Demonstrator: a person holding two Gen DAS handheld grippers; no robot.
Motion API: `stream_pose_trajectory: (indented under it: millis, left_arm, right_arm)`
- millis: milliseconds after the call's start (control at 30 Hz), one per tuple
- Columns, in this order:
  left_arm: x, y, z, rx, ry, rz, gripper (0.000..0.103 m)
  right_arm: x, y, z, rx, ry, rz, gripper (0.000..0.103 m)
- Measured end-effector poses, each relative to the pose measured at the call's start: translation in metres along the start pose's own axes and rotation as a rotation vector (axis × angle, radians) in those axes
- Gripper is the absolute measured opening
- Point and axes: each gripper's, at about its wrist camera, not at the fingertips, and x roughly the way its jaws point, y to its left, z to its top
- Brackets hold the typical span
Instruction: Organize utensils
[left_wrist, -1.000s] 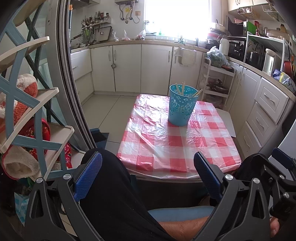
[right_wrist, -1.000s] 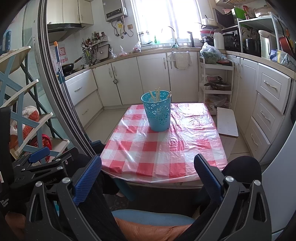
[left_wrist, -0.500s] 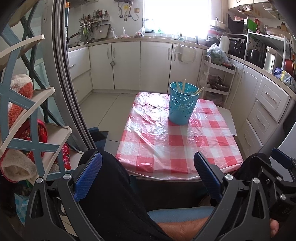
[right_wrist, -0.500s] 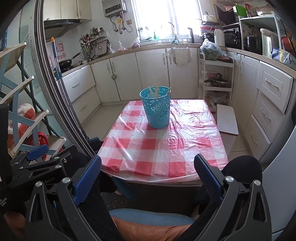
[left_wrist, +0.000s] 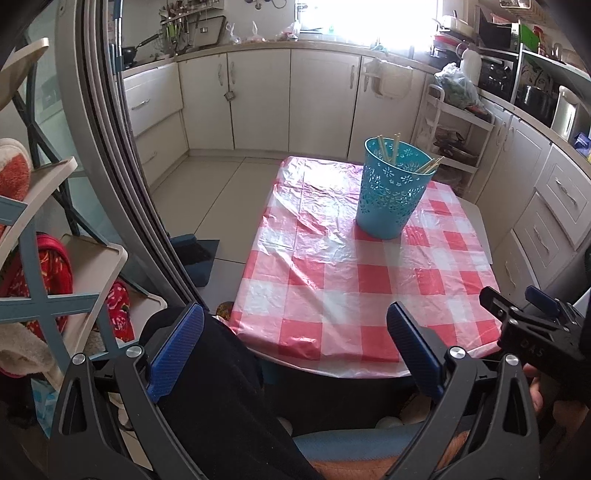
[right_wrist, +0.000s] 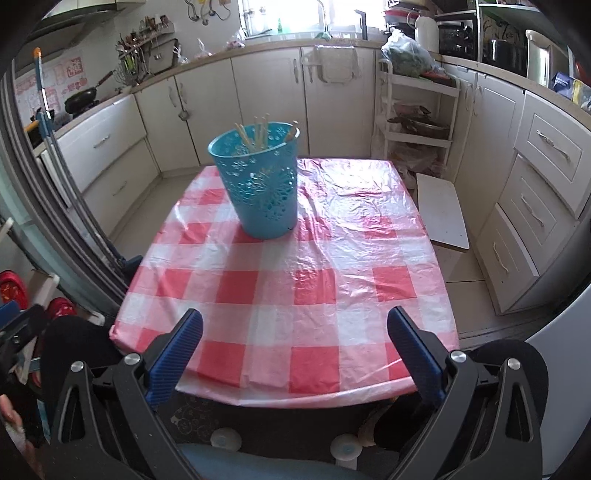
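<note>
— What do we have on the counter (right_wrist: 295, 295)?
— We see a red-and-white checked plastic cloth (right_wrist: 236, 291) covering it, wrinkled and glossy.
— And on the cloth?
— Only the turquoise basket (right_wrist: 258, 184), upright toward the far end, with wooden sticks (right_wrist: 258, 134) inside.

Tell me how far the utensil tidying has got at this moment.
Looks done: several pale wooden sticks stand inside the perforated teal plastic bin on the red-and-white checked tablecloth. In hand: nothing; left tool and right tool are open and empty. Left: no loose utensils show on the cloth.
</note>
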Motion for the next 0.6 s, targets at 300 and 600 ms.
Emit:
stream_pose_trajectory:
  millis: [300,600]
  left_arm:
    - [0.049,-0.013,0.032,0.017,0.033,0.012,0.096]
    - [0.118,-0.018,0.051,0.030,0.095,-0.010,0.096]
  right_arm:
    - [0.111,-0.035,0.032,0.004,0.118,-0.108,0.096]
    - [0.189,-0.052,0.046,0.026,0.221,-0.117,0.096]
